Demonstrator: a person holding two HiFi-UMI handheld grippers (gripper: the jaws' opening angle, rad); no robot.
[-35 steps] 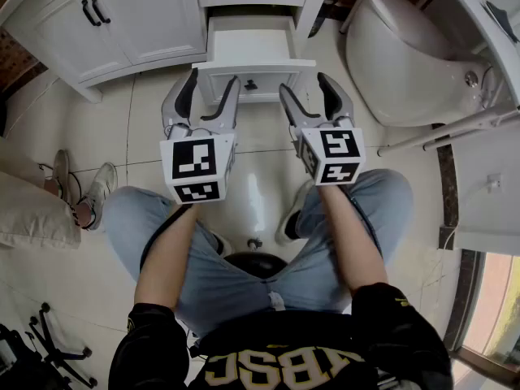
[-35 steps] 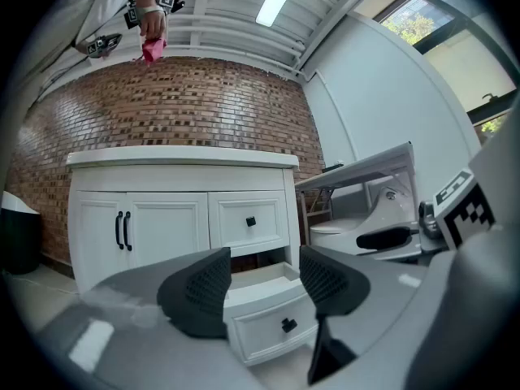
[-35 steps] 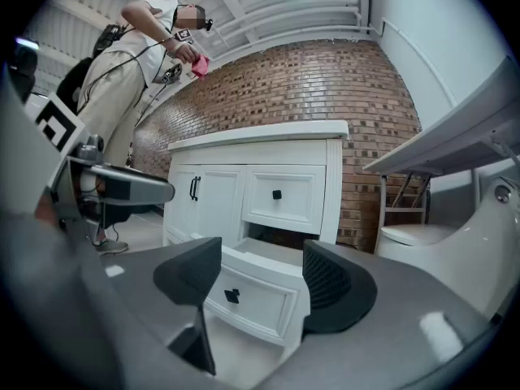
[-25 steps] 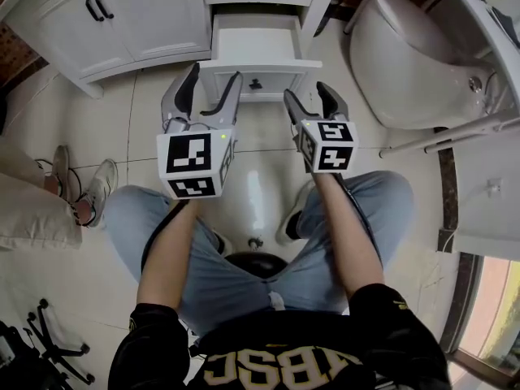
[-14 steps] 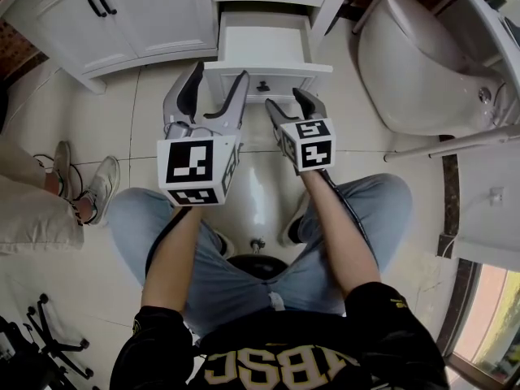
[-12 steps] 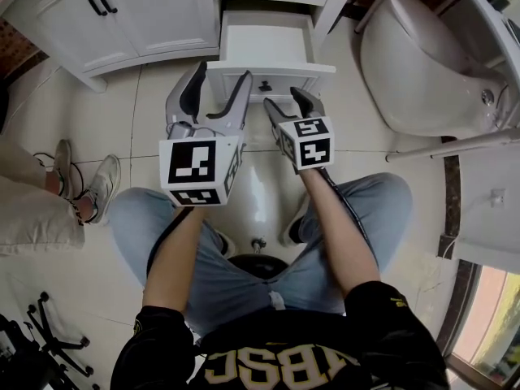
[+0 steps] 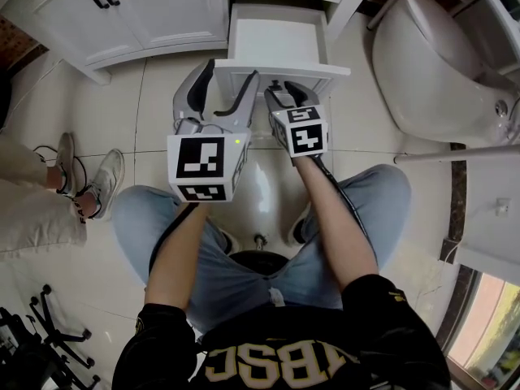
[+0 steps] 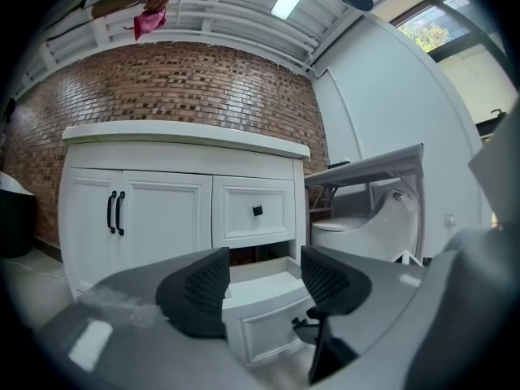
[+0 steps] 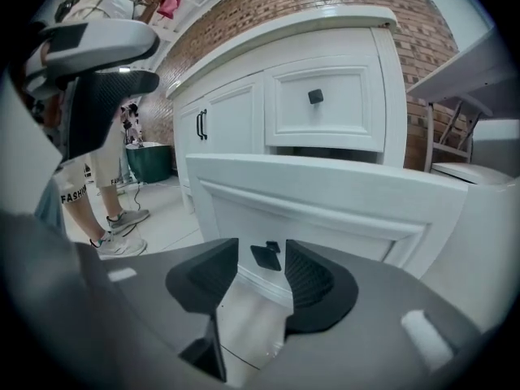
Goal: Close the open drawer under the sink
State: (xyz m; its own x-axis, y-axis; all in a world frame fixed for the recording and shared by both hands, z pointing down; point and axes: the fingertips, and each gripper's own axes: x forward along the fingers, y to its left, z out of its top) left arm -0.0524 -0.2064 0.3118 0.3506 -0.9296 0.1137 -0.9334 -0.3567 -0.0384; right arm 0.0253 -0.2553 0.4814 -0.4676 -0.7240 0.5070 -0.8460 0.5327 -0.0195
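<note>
The white bottom drawer (image 7: 280, 43) of the vanity stands pulled out over the tiled floor, and it looks empty. Its front panel (image 9: 341, 205) carries a small black knob (image 9: 266, 256). My right gripper (image 9: 262, 260) is low against that front panel. Its jaws are closing with the knob between them, and a gap still shows on each side of the knob. In the head view the right gripper (image 7: 282, 94) sits just below the drawer front. My left gripper (image 7: 228, 73) hangs open at the drawer's left front corner, holding nothing. The drawer (image 8: 264, 315) shows between the left gripper's jaws.
Above the open drawer is a shut drawer (image 8: 253, 211). Cabinet doors (image 7: 122, 6) with black handles lie to the left. A white toilet (image 7: 443, 63) and a folding frame stand at the right. A bystander's feet (image 7: 101, 181) are at the left. A stool (image 7: 256, 262) is between the knees.
The right gripper has come forward and down to the drawer front, and its jaws have narrowed round the knob. The left gripper has edged forward toward the drawer's left corner.
</note>
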